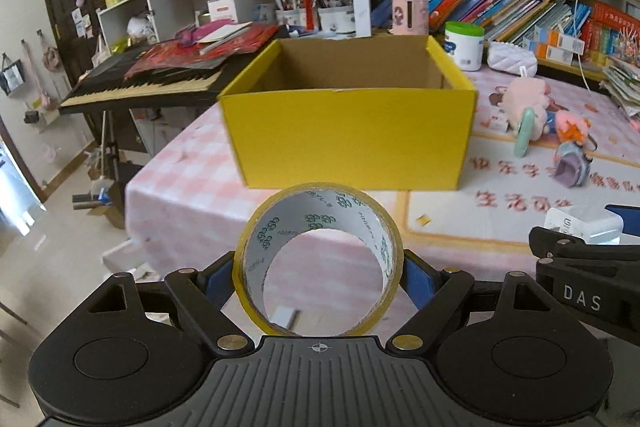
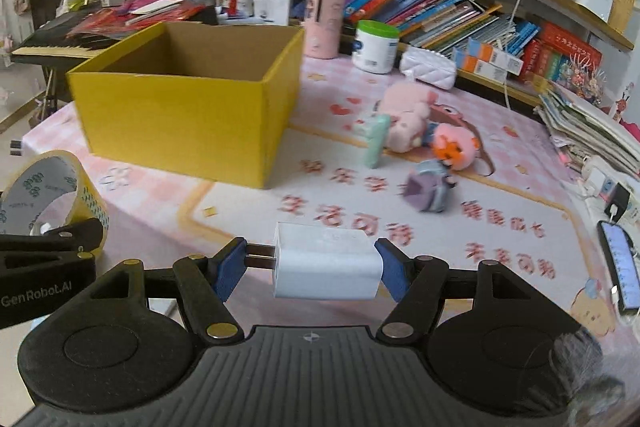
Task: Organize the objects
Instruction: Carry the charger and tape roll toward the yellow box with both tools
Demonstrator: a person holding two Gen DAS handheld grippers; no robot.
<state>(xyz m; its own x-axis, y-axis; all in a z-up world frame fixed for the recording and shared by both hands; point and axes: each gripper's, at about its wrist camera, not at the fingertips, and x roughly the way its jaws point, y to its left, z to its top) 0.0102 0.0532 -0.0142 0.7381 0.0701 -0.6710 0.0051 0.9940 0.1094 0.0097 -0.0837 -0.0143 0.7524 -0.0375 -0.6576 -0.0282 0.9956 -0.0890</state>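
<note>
My left gripper (image 1: 318,273) is shut on a roll of clear tape (image 1: 256,239), held upright above the pink table in front of the open yellow box (image 1: 348,131). My right gripper (image 2: 310,265) is shut on a white charger plug (image 2: 326,265), its prongs against the left pad, held above the table to the right of the box (image 2: 180,119). The tape roll (image 2: 80,183) shows at the left of the right wrist view. The charger (image 1: 584,227) shows at the right edge of the left wrist view. The box looks empty inside.
A pink plush toy (image 2: 408,119), a mint green item (image 2: 376,141), an orange-pink doll (image 2: 456,147) and a purple toy (image 2: 426,193) lie on the table right of the box. A white jar (image 2: 376,47), pink tin (image 2: 324,21), phone (image 2: 620,271), bookshelves and a keyboard (image 1: 140,87) surround it.
</note>
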